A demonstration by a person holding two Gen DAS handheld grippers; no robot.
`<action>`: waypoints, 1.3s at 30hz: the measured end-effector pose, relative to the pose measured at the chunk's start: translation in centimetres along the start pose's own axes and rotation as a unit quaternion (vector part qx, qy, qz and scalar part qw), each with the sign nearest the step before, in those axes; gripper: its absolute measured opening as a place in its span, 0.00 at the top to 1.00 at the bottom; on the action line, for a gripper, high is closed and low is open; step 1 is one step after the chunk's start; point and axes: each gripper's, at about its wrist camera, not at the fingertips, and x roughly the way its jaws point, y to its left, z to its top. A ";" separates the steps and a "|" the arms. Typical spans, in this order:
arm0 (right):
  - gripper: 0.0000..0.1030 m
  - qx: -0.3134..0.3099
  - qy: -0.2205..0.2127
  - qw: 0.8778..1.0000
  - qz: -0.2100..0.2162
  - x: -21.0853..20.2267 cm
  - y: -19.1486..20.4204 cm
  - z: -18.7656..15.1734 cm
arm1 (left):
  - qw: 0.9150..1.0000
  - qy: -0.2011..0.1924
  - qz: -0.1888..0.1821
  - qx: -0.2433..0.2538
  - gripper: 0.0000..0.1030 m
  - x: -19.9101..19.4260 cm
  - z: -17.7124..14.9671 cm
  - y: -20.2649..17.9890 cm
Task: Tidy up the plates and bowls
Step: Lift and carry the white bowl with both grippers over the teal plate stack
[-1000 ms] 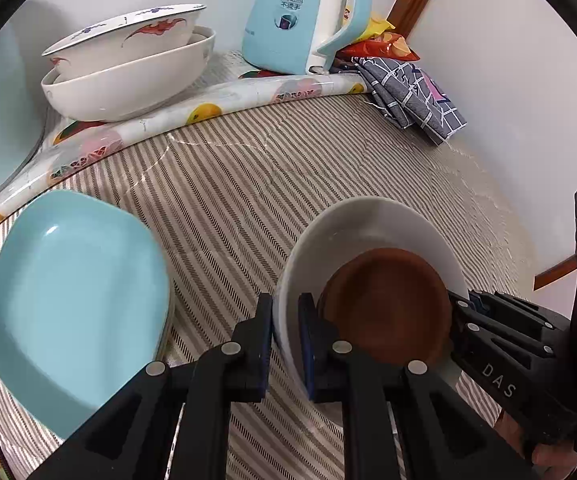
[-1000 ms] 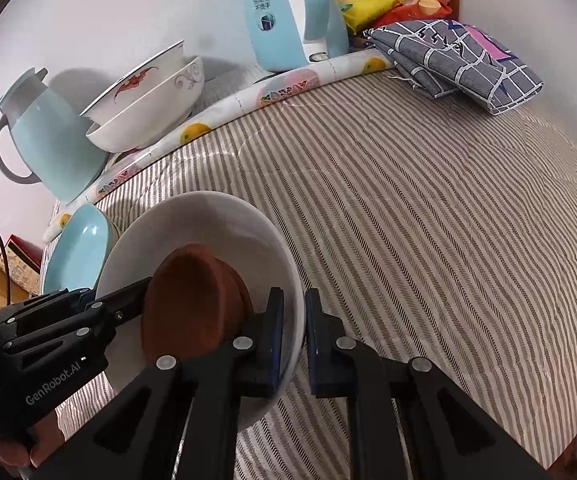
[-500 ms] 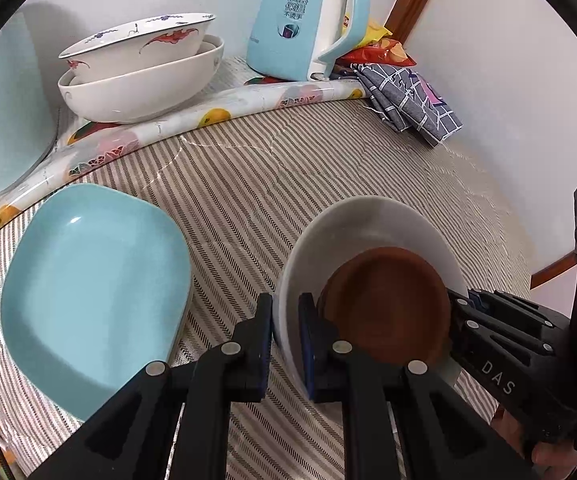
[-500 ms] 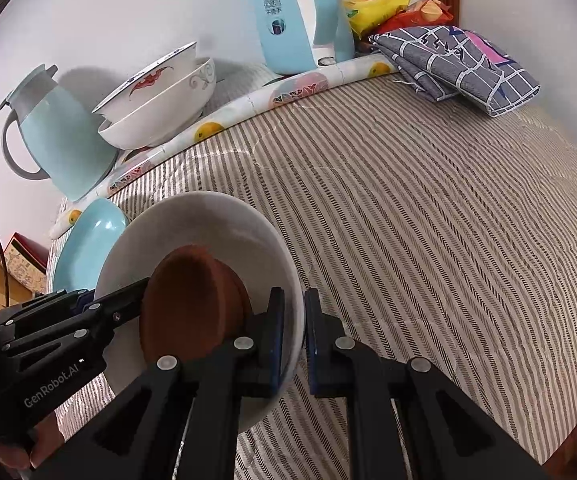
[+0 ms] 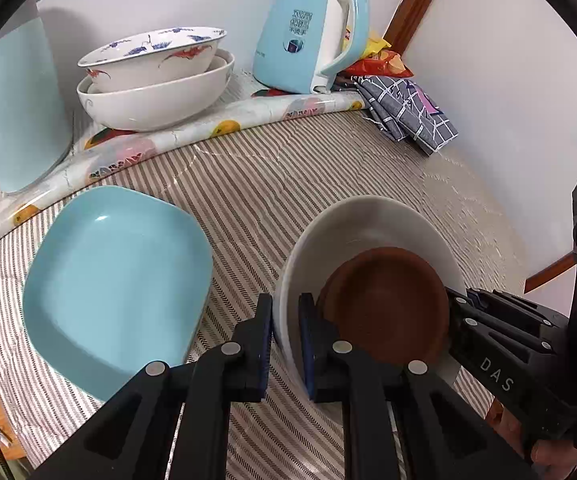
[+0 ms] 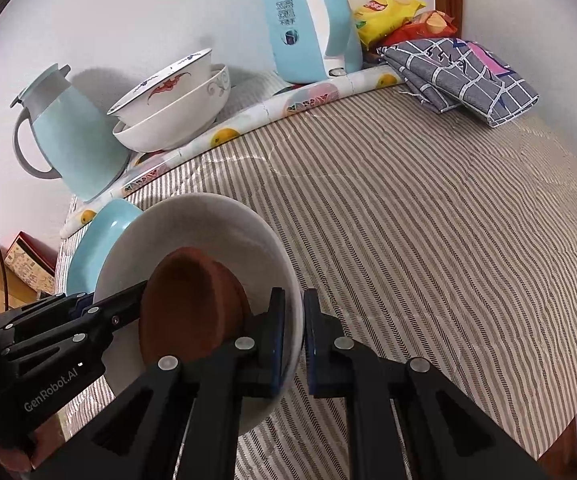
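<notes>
A white bowl [image 5: 368, 224] with a small brown bowl [image 5: 388, 304] inside it hangs just above the striped tablecloth, held from both sides. My left gripper [image 5: 286, 320] is shut on the bowl's near rim in the left wrist view. My right gripper [image 5: 458, 306] grips the opposite rim. In the right wrist view the right gripper [image 6: 294, 320] pinches the white bowl [image 6: 208, 220], the brown bowl [image 6: 188, 308] leans inside it, and the left gripper [image 6: 128, 304] clamps the far side. A light blue square plate [image 5: 116, 276] lies on the cloth to the left.
Two stacked patterned bowls [image 5: 156, 80] sit at the back on a fruit-print mat. A pale blue jug [image 5: 16, 108] stands left of them and a blue kettle [image 5: 312, 36] right. A folded grey checked cloth [image 6: 468, 76] and snack bags [image 6: 388, 16] fill the far right corner.
Both grippers have risen a little with the white bowl still held between them. More of the blue plate and the back wall items now shows.
</notes>
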 end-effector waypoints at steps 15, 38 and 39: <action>0.91 -0.016 -0.013 1.000 0.005 -1.5 2.3 1.1 | 1.000 -0.021 0.004 -0.009 0.87 -2.5 0.6 1.6; 0.91 -0.050 -0.017 0.998 0.031 -0.6 8.8 2.6 | 0.998 -0.040 0.028 -0.041 0.87 -5.1 0.9 7.9; 0.91 -0.052 -0.016 0.998 0.033 -0.4 9.2 2.7 | 0.998 -0.040 0.030 -0.043 0.87 -5.2 1.0 8.2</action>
